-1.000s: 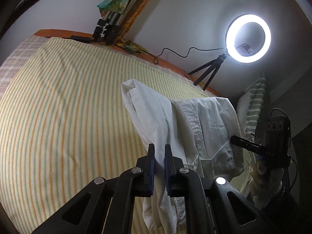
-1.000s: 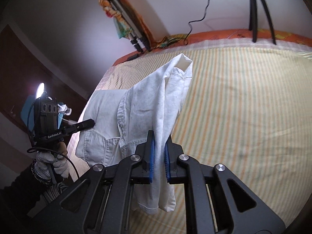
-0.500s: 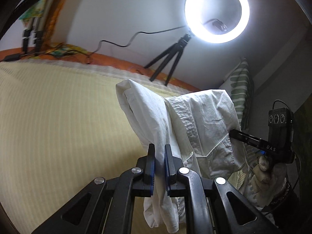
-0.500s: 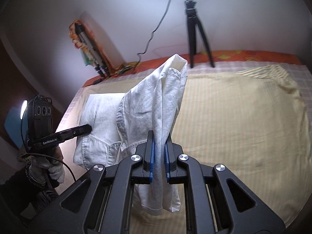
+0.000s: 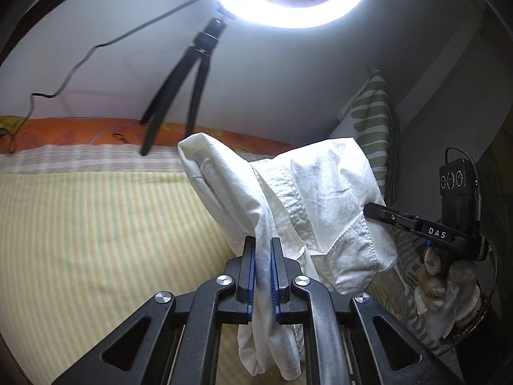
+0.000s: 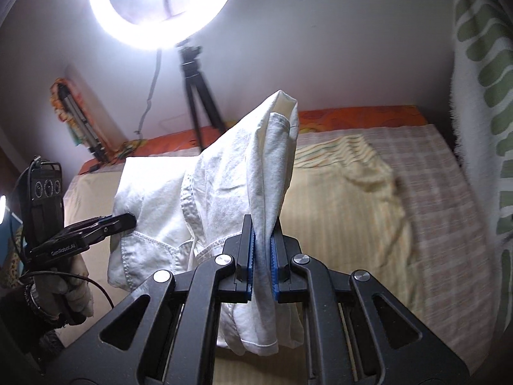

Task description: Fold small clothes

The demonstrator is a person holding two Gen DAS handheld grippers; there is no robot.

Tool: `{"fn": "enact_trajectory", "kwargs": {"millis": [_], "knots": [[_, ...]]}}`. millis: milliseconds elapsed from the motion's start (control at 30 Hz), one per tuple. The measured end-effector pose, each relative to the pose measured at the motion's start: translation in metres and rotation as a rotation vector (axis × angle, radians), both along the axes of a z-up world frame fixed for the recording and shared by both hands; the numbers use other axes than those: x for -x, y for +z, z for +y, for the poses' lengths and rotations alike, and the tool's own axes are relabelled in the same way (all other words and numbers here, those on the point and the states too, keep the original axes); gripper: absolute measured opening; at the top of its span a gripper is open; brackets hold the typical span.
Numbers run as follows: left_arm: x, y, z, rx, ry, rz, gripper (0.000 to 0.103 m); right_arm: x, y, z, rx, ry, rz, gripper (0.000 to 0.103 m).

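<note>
A small white shirt [image 5: 320, 205] hangs in the air between both grippers, above a bed with a yellow striped sheet [image 5: 96, 231]. My left gripper [image 5: 263, 256] is shut on one bunched edge of the shirt. My right gripper [image 6: 263, 234] is shut on the other bunched edge of the shirt [image 6: 224, 186]. Each gripper shows in the other's view: the right one at the right in the left wrist view [image 5: 368, 209], the left one at the left in the right wrist view [image 6: 130, 221]. The shirt's button placket and a chest pocket face outward.
A lit ring light [image 5: 285, 3] on a black tripod [image 5: 189, 73] stands at the bed's far edge, with an orange cloth [image 5: 80, 131] under it. A green and white patterned pillow [image 6: 481, 96] leans at the right. Folded tripods [image 6: 80, 125] stand in the far left corner.
Both grippers have risen and tilted up with the shirt, so the ring light now fills the top of both views. The shirt stays clamped and hangs higher above the bed.
</note>
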State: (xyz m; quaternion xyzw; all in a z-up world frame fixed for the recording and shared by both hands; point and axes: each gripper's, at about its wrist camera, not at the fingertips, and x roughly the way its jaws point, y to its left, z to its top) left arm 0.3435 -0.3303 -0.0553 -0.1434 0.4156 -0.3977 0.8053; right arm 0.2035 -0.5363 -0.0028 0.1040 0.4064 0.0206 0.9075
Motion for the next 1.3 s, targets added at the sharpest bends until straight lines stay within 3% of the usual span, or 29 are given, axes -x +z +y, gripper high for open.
{"fn": "enact_trajectory", "kwargs": {"millis": [333, 533, 633, 733, 833, 900, 1300], "knots": [[-0.019, -0.019, -0.052, -0.065, -0.018, -0.017, 0.005, -0.021, -0.035, -0.052, 0.082, -0.072, 0.068, 0.009], [-0.024, -0.026, -0.054, -0.153, -0.002, -0.027, 0.007, -0.027, -0.06, -0.061, 0.109, -0.11, 0.116, 0.009], [-0.027, -0.036, -0.047, -0.182, 0.019, 0.009, 0.012, -0.028, -0.068, -0.063, 0.131, -0.138, 0.139, 0.009], [-0.028, -0.041, -0.041, -0.187, 0.039, 0.036, 0.021, -0.032, -0.073, -0.06, 0.19, -0.172, 0.167, 0.015], [-0.023, -0.035, -0.034, -0.192, 0.053, 0.012, 0.031, -0.029, -0.065, -0.056, 0.238, -0.203, 0.147, 0.029], [-0.021, -0.029, -0.03, -0.19, 0.055, 0.0, 0.034, -0.024, -0.058, -0.055, 0.228, -0.222, 0.119, 0.055], [0.008, 0.004, -0.007, -0.194, 0.028, -0.075, 0.05, 0.003, -0.02, -0.013, 0.213, -0.23, 0.029, 0.057]]}}
